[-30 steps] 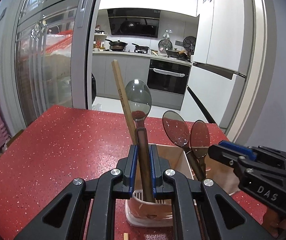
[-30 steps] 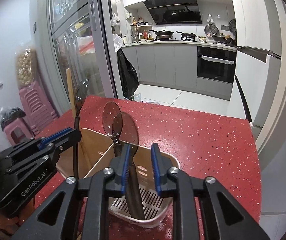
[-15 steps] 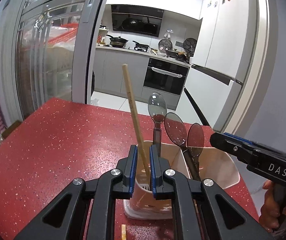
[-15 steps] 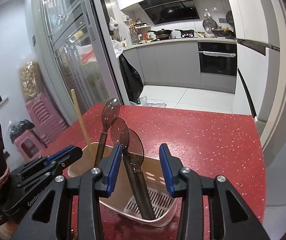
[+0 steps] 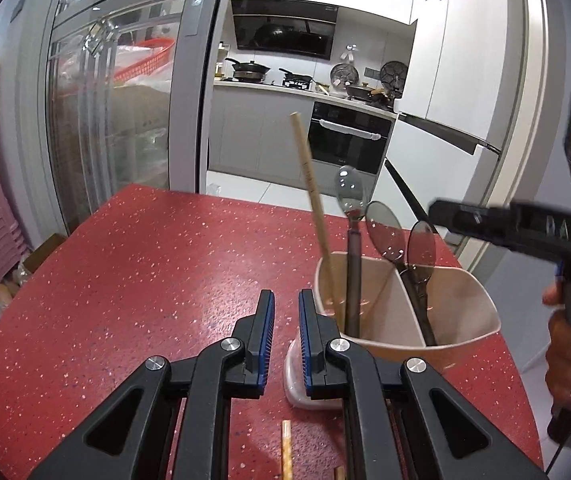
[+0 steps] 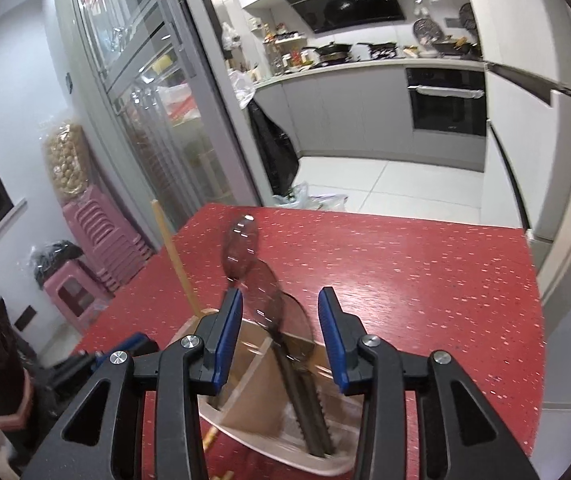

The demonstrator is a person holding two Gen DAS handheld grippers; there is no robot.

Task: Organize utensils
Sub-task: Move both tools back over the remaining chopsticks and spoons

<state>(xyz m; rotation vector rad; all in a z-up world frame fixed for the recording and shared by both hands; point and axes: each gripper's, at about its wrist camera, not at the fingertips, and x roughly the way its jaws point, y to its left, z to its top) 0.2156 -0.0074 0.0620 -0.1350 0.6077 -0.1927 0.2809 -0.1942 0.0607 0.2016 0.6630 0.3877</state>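
The left gripper [image 5: 285, 312] hovers low over the red speckled table [image 5: 145, 280], its blue-padded jaws parted by a narrow gap with nothing between them. The beige utensil holder [image 5: 461, 320] stands on the table just beside it, at about 2 o'clock from the fingertips, its near wall almost against the right-hand pad. A divider splits the holder into two compartments. In the left compartment a wooden chopstick [image 5: 311, 196] leans toward 11 o'clock, and one smoky translucent spoon [image 5: 350, 204] stands nearly upright next to it. In the right compartment two more spoons [image 5: 401, 236] lean together, bowls up. Another chopstick [image 5: 286, 456] lies flat on the table at 6 o'clock, under the left gripper's body.

The right gripper [image 6: 279, 336] is spread wide and holds nothing; it hangs above the holder [image 6: 253, 412], with the spoon bowls [image 6: 269, 288] rising between its pads toward 12 o'clock, though this view is blurred. In the left wrist view it shows at 3 o'clock, held by the person's hand [image 5: 569, 356]
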